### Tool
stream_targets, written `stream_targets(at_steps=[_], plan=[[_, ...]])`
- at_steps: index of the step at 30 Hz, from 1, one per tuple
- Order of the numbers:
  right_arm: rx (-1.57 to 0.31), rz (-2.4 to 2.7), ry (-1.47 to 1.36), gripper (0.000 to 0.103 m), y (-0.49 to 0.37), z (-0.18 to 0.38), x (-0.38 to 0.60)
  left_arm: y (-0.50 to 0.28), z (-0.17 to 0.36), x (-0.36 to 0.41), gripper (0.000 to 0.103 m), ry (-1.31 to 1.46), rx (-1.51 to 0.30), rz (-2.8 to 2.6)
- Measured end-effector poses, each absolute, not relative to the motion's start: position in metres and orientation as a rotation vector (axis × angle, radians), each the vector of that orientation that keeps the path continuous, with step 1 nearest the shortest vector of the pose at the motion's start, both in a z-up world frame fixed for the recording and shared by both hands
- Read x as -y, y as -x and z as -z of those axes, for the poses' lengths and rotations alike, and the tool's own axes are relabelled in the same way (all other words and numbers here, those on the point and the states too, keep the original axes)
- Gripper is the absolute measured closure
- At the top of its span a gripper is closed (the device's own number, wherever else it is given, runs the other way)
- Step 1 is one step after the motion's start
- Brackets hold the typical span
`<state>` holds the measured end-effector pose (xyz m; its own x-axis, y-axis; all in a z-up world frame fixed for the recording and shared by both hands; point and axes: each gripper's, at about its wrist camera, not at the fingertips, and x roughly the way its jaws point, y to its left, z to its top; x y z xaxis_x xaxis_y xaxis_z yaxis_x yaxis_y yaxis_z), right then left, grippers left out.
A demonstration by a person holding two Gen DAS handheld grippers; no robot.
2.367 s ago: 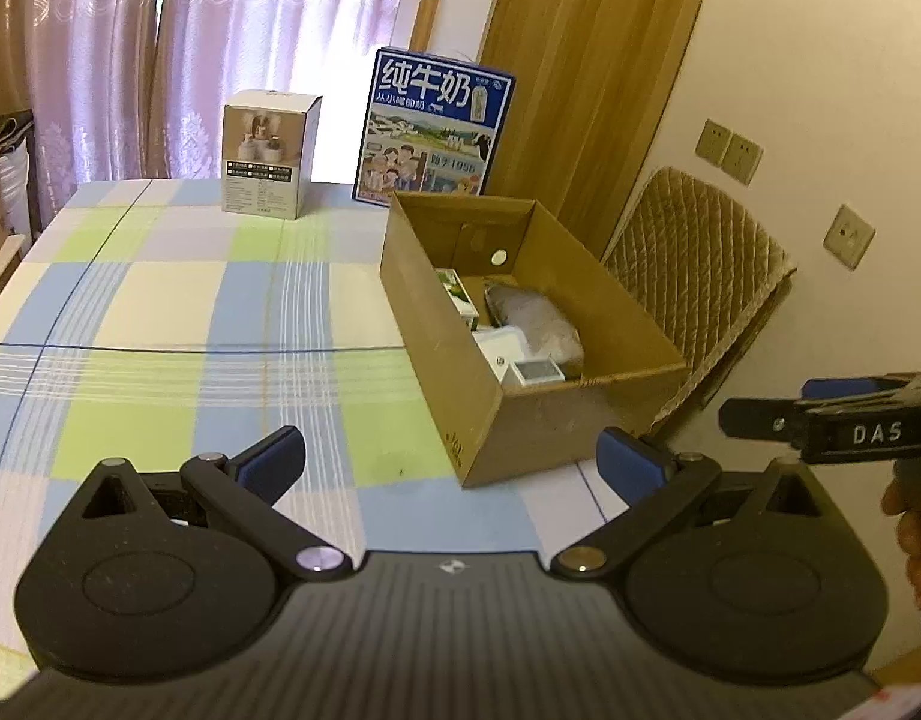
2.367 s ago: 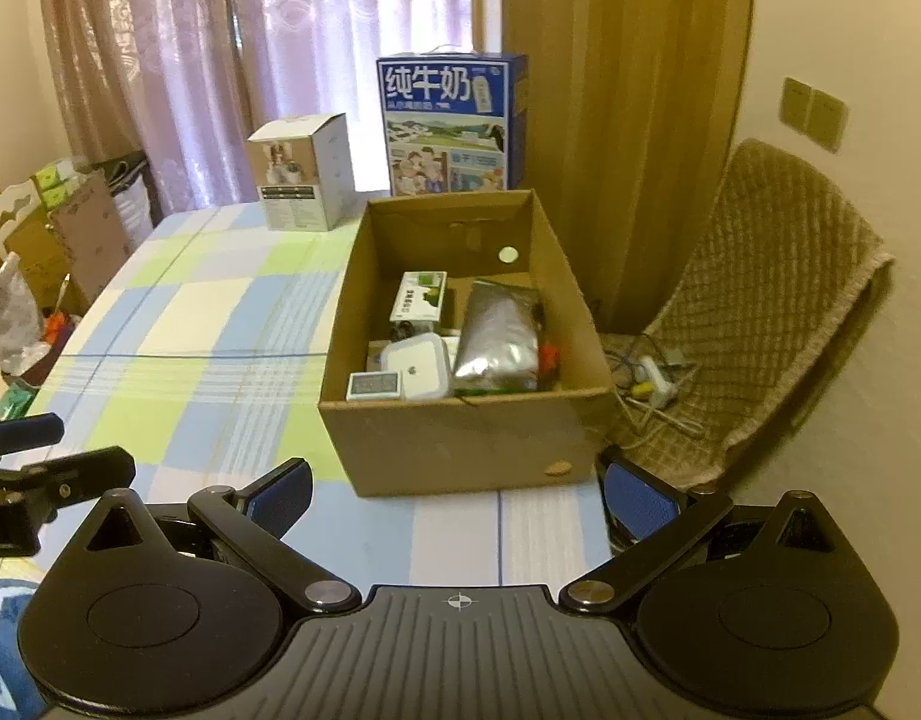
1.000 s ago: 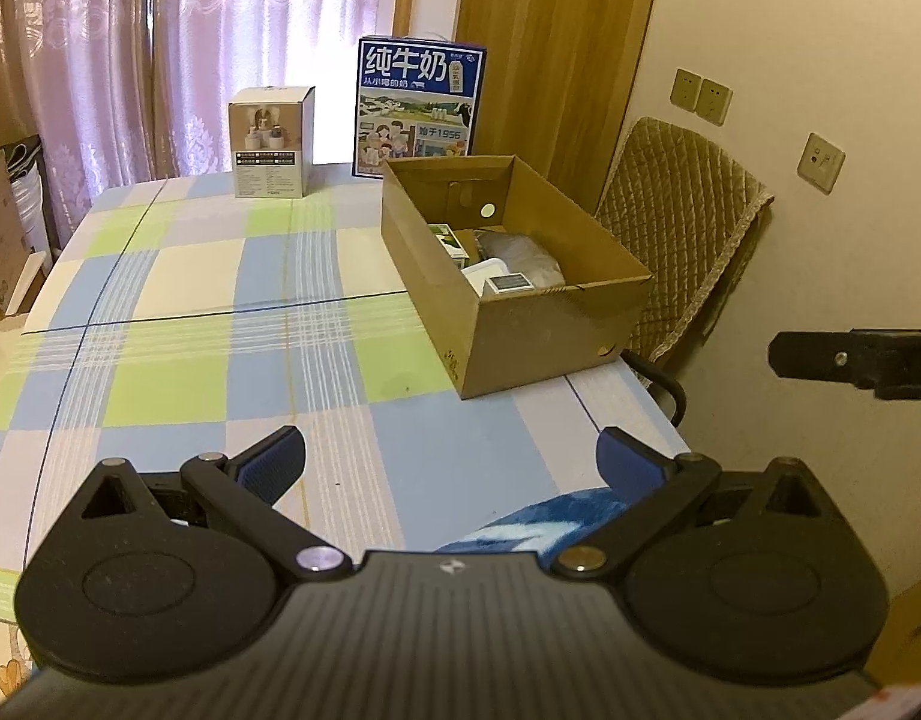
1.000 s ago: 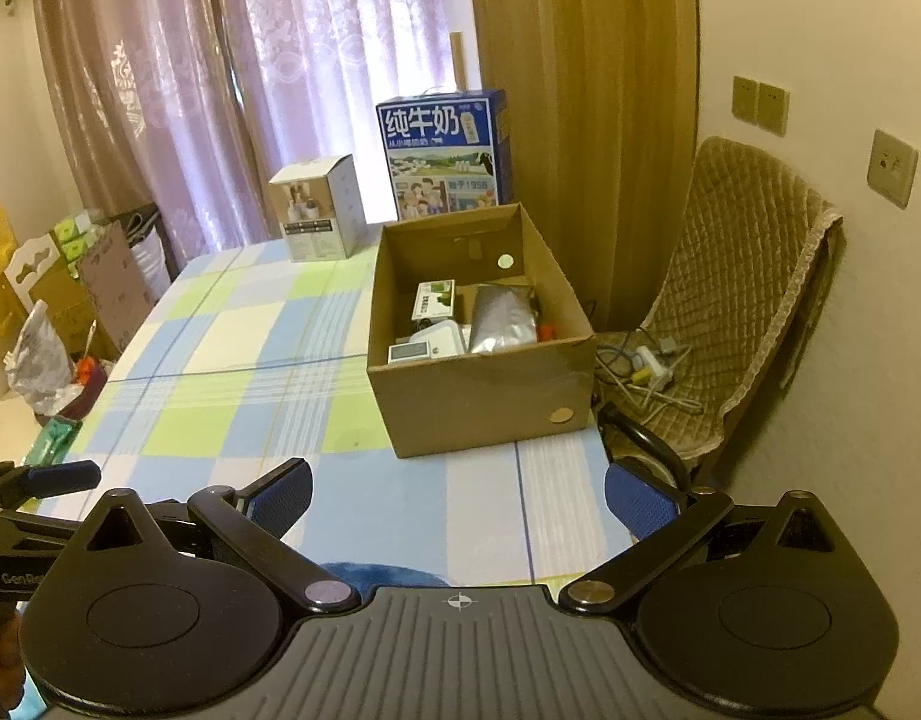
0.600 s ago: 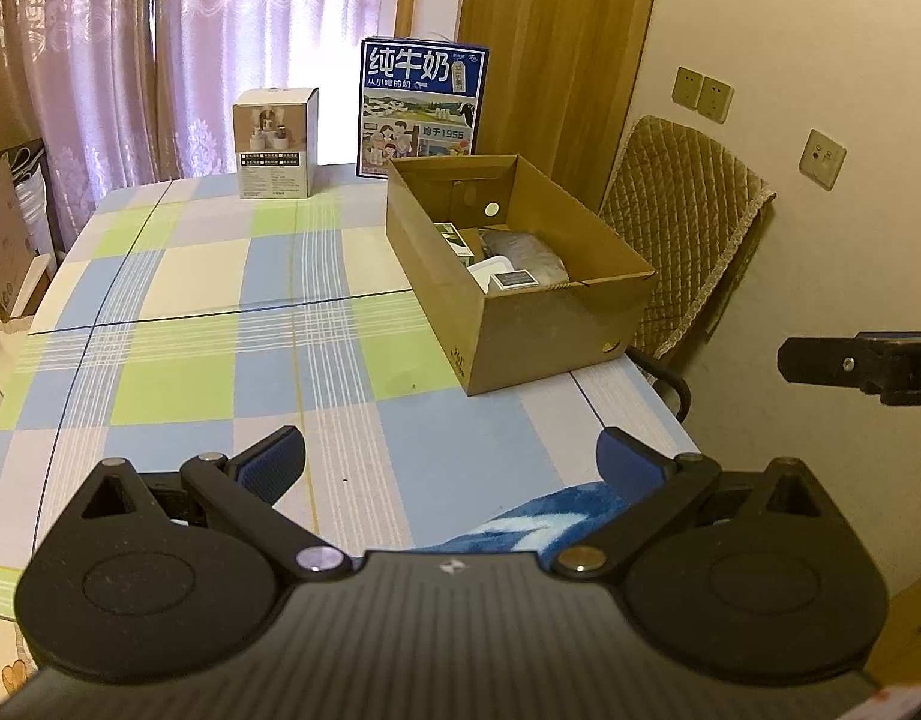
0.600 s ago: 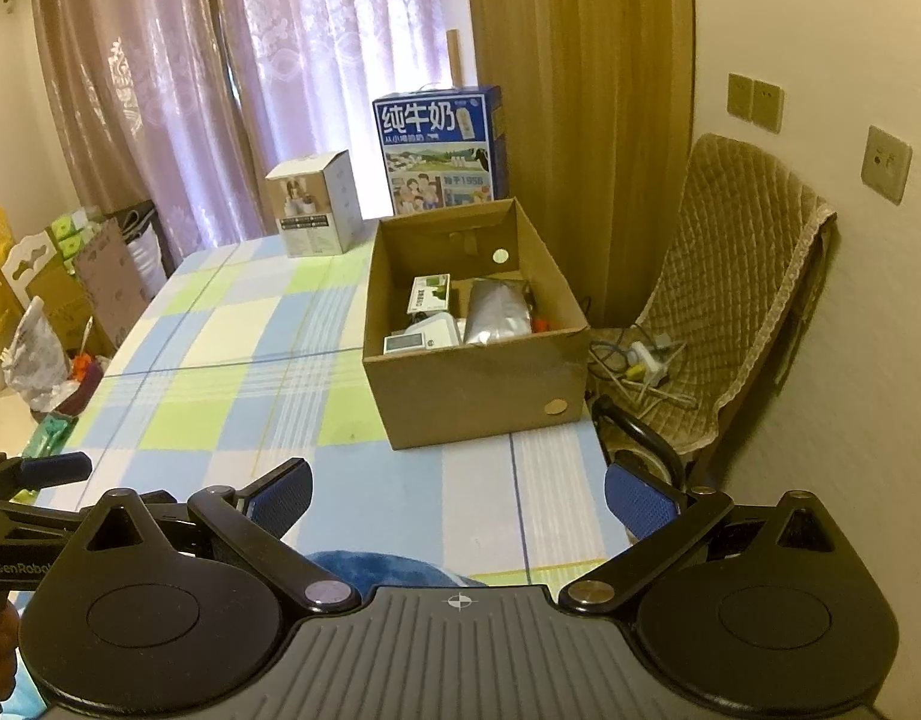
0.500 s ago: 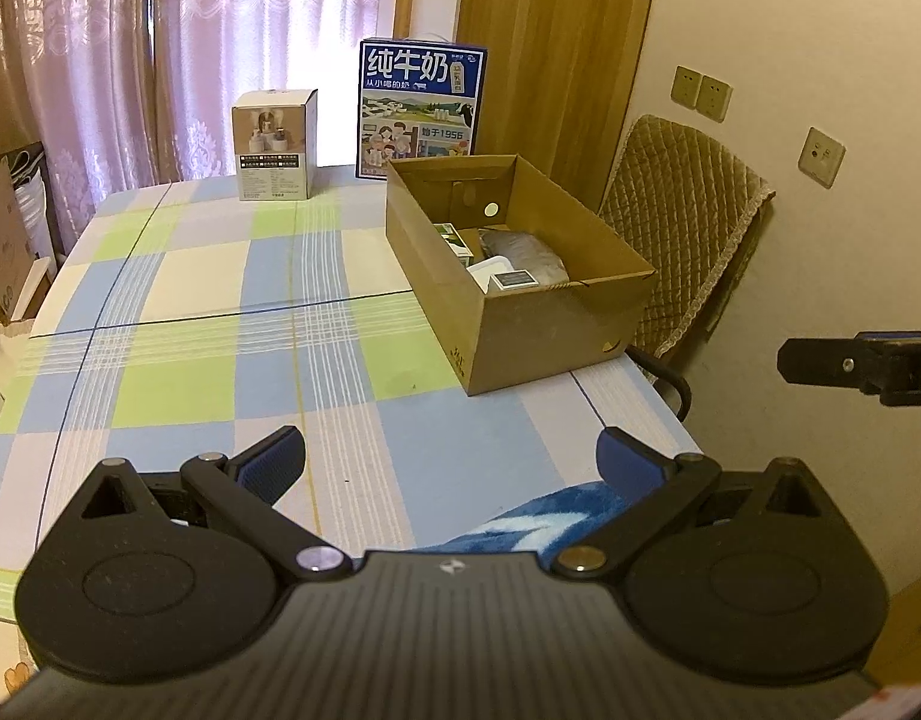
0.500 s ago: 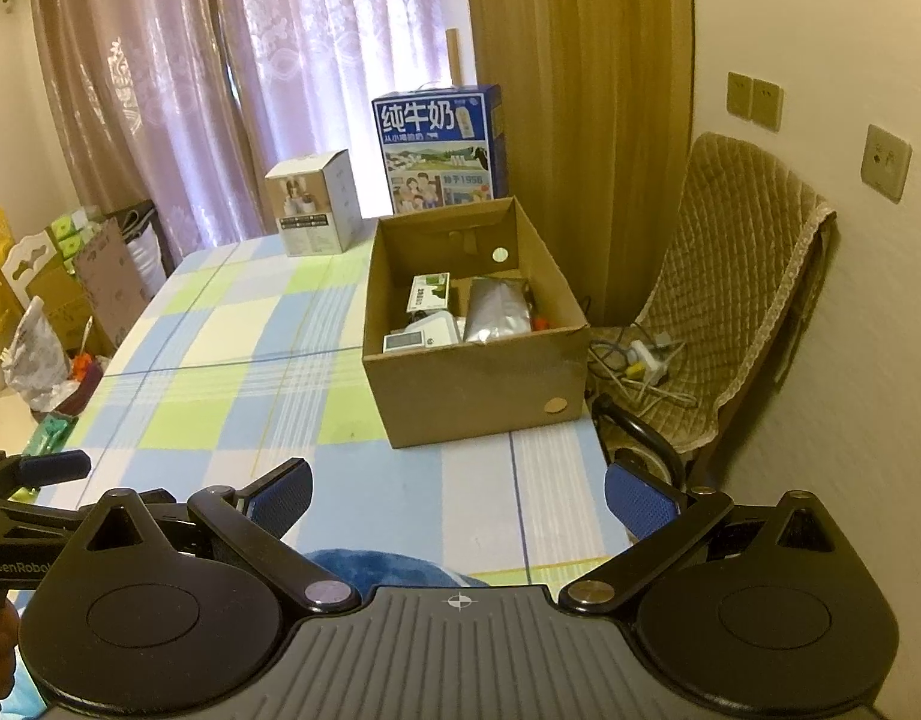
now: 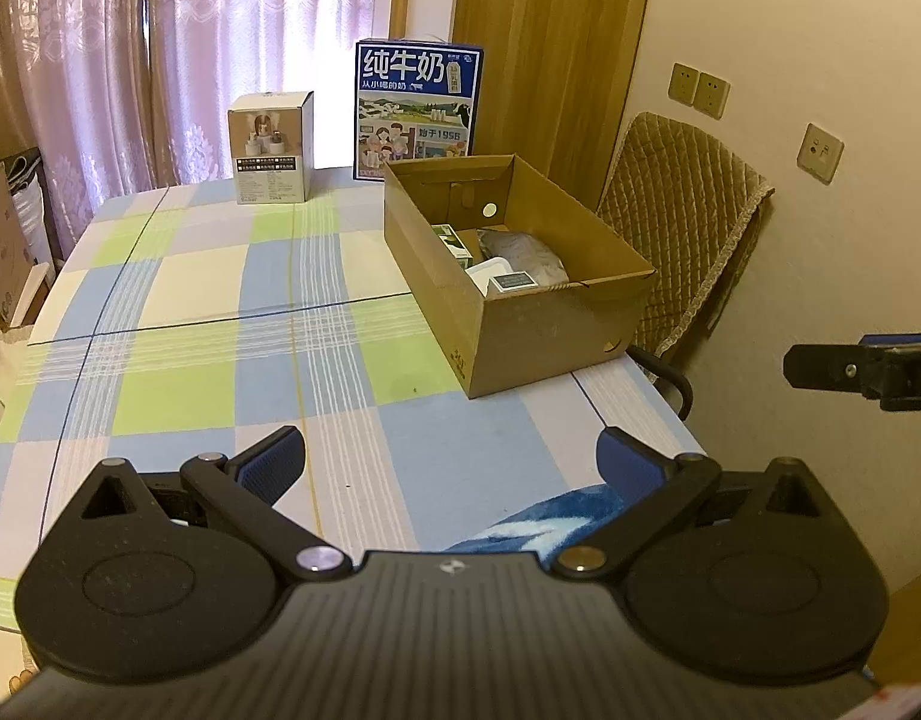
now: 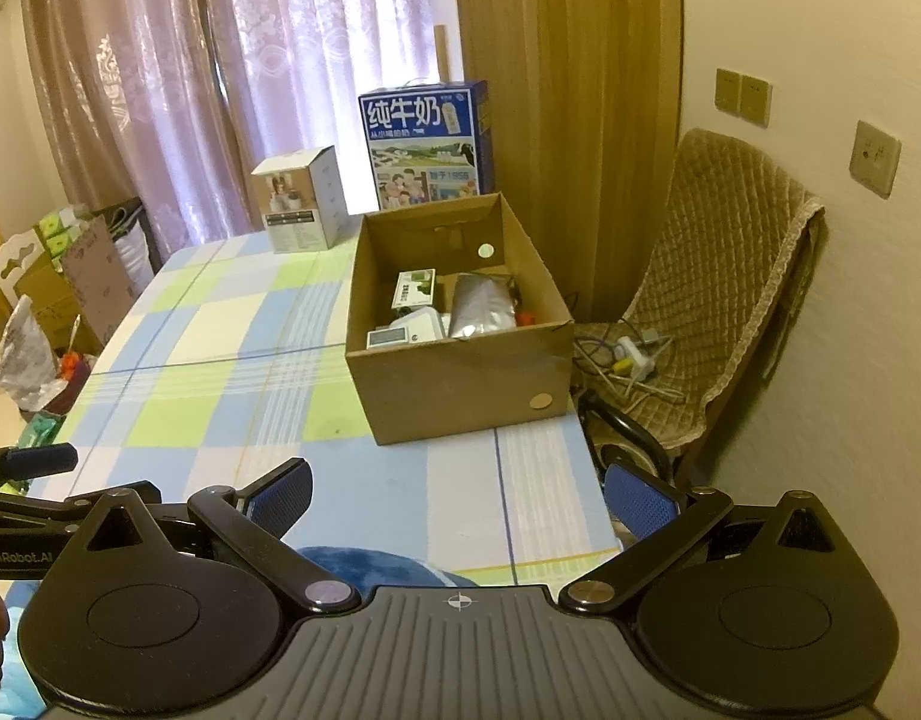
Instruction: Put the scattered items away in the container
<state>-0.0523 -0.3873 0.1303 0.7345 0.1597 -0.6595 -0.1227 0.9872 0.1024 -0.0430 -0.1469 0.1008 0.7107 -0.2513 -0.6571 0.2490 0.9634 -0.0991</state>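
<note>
The tall blue milk carton box (image 9: 418,111) at the far end of the table is showing large white characters "纯牛奶" across its top, a smaller line beneath them reading "从小喝的奶", and a band lower on its face reading "始于1956". In the right wrist view, the side of the left gripper (image 10: 22,555) is bearing white lettering "GenRobot.AI". The small white product box (image 9: 272,147) is carrying dark label strips, but their print is too small to read.
</note>
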Motion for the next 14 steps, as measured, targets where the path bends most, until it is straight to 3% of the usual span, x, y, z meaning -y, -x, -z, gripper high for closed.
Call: stream_targets(at_steps=[14], plan=[[-0.741,-0.156,-0.029,0.002,0.0484,-0.1289,0.381,0.0377,-0.0952,0.1447,0.001,0.022,-0.715,0.287]])
